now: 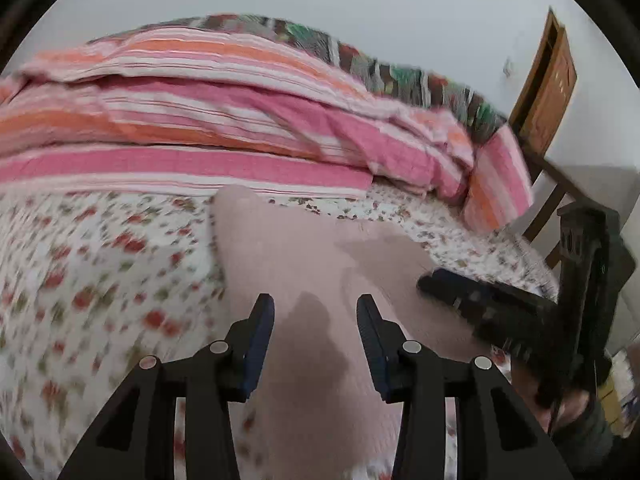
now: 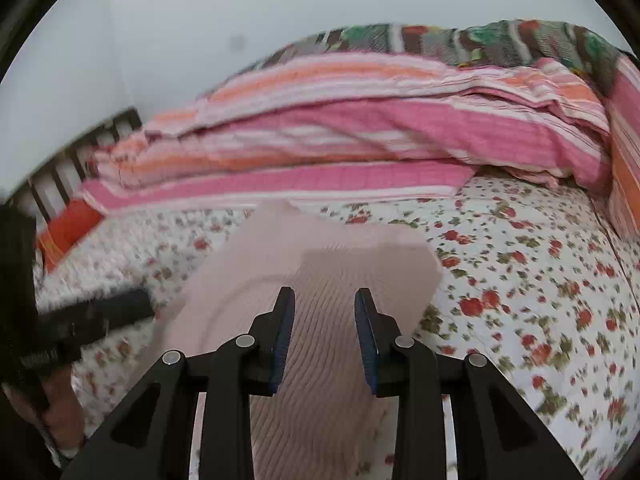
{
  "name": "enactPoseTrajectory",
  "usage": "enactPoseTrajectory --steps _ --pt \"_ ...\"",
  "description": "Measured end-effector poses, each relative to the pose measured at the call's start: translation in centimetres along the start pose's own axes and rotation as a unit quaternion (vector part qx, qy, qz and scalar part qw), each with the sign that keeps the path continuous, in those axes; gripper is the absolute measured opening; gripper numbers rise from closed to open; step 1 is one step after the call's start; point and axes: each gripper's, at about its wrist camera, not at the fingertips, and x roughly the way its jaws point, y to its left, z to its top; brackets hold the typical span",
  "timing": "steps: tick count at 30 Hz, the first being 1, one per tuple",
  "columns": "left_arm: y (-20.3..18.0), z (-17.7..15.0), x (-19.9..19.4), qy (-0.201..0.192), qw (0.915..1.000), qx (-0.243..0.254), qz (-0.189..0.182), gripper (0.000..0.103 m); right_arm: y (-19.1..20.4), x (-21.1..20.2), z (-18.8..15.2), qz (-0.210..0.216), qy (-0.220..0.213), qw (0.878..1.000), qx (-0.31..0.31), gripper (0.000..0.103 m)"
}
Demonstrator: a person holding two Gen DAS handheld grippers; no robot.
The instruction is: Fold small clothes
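Note:
A pale pink ribbed garment lies flat on the flowered bed sheet, one narrow end reaching toward the striped quilt. My left gripper hovers over its near part, jaws apart with nothing pinched between the blue pads. In the right wrist view the same garment spreads under my right gripper, which is also open and holds nothing. The right gripper's dark fingers show over the garment's right edge in the left wrist view. The left gripper appears blurred at the garment's left edge.
A folded pink, orange and white striped quilt is piled along the far side of the bed, with a patterned blanket behind it. A wooden door stands at the right. Dark bed-frame slats show at the left.

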Motion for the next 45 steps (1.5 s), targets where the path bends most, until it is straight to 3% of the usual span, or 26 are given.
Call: enactPoseTrajectory --steps 3,8,12,33,45 --pt "-0.7 -0.8 3.4 0.030 0.9974 0.039 0.053 0.038 -1.1 2.9 -1.0 -0.023 0.039 0.999 0.003 0.031" --pt "-0.8 -3.0 3.5 -0.010 0.9956 0.057 0.074 0.040 -1.9 4.2 -2.3 -0.013 0.026 1.000 -0.006 0.041" --pt "-1.3 -3.6 3.7 -0.030 0.9933 0.064 0.092 0.040 -1.5 4.7 -2.7 -0.032 0.011 0.999 -0.012 0.042" --pt "-1.4 -4.0 4.1 -0.054 0.9910 0.068 0.102 0.041 -0.8 4.5 -3.1 -0.043 -0.015 0.999 -0.025 0.044" --pt "-1.0 -4.1 3.2 -0.061 0.9930 0.056 0.085 0.043 -1.0 3.5 -3.4 -0.033 -0.033 0.999 -0.013 0.046"
